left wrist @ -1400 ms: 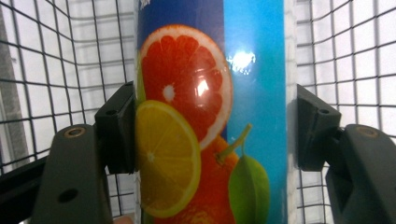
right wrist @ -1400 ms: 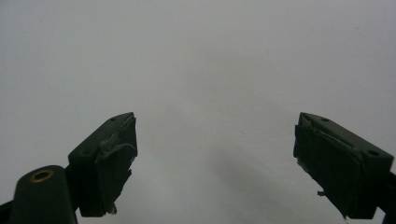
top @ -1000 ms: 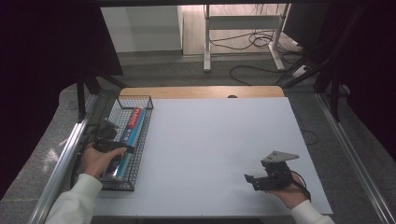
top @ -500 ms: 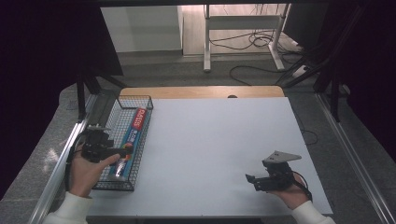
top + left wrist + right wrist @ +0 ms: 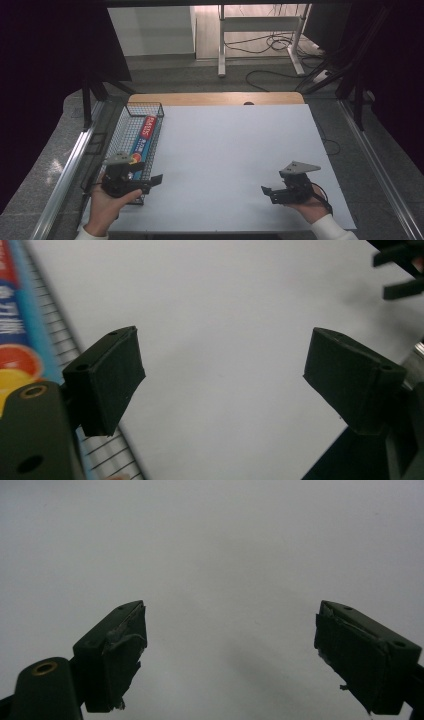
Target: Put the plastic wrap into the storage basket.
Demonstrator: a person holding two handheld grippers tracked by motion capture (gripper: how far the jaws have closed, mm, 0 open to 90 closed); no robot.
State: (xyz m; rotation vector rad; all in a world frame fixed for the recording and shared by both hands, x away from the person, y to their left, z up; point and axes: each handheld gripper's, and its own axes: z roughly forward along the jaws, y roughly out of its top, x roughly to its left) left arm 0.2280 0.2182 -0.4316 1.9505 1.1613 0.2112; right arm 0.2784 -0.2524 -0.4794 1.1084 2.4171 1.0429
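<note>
Left gripper [image 5: 150, 182] has pulled back out of the wire basket [image 5: 116, 134] toward the near edge, jaws just narrowing slightly yet standing released, nothing between them. The long box [image 5: 145, 136] is lying inside the basket at far left. Right gripper [image 5: 267, 192] is resting released over the white table [image 5: 225, 150].

We've got white sleeves [image 5: 334, 231] at both wrists, and each black gripper [image 5: 156, 180] carries a grey three-cornered plate [image 5: 299, 168], brass-ringed screw holes, chunky square pads [image 5: 117, 650].
</note>
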